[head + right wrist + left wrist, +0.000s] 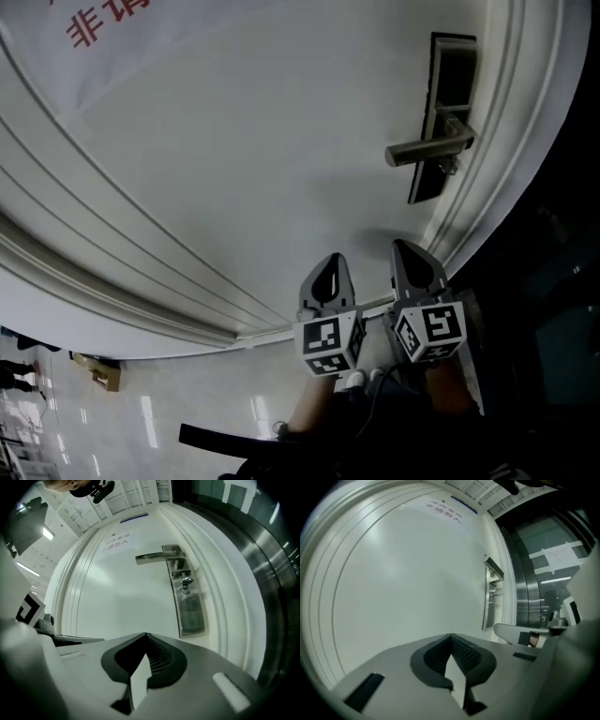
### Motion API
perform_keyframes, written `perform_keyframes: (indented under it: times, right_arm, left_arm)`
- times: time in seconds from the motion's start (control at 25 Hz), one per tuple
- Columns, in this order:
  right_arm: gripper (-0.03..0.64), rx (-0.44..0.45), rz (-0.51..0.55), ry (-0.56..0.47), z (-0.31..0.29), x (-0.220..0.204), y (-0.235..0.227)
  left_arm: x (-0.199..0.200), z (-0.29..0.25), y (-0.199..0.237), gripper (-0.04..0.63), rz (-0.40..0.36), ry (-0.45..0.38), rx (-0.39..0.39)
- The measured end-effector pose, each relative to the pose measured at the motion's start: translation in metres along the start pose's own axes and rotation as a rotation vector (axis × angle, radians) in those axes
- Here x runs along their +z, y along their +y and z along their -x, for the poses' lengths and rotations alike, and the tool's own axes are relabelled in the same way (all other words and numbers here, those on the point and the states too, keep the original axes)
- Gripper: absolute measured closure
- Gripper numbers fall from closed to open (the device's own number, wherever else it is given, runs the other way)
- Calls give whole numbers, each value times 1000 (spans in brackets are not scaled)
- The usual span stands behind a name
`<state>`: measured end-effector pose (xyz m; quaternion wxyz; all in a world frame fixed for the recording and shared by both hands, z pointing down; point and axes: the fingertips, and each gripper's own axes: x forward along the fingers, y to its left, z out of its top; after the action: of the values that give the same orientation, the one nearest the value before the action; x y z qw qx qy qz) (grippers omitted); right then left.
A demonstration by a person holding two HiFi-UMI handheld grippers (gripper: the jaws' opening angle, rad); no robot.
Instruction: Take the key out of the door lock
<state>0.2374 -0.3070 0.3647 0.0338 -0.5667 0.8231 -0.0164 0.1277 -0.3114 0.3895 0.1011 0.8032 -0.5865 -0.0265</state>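
A white door [262, 159] carries a dark metal lock plate [441, 122] with a silver lever handle [429, 147]. A small silver key [448, 167] sticks out of the plate just under the lever; in the right gripper view the key [186, 583] sits below the lever handle [157, 557]. My left gripper [333, 260] and right gripper [406, 247] hang side by side well below the lock, apart from the door hardware. Both are shut with nothing between the jaws. The left gripper view shows the lock plate [490, 599] far off, beyond the left gripper [451, 637].
A paper notice [103, 23] with red characters is stuck high on the door. Raised door-frame mouldings [497, 178] run beside the lock, and a dark glass and steel panel [558, 281] lies beyond. Glossy floor tiles [141, 412] with a small box [98, 372] show at lower left.
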Motion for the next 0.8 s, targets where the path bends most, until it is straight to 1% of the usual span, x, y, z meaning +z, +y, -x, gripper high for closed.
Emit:
perform_keyframes:
  times: [0.12,0.24,0.36,0.44,0.56,0.64,0.72,0.8]
  right_arm:
    - [617,95,2,8,-13,3,15]
    - [617,169,16,21,-21,5,25]
    - [617,214,20,28,-20,5,31]
    - [617,233,24,17,-17,8,28]
    - [617,240,27,-20,-12,18,16]
    - [616,221,33,-54,-8,28,5]
    - [616,192,68,-102,-3,44,-8]
    - [615,159,131,-155,3,63,-20]
  left_arm:
    - [8,9,14,595,6,-25,89]
    - [16,14,18,595,12,-52,150]
    - [17,18,18,595,8,-52,175]
    - [17,19,13,595,1,-50,174]
    - [19,19,7,595,-11,-55,158]
    - [22,20,7,595,-18,-66,162]
    - [24,20,10,595,-24,-75,168]
    - [25,20,12,595,-21,-82,170]
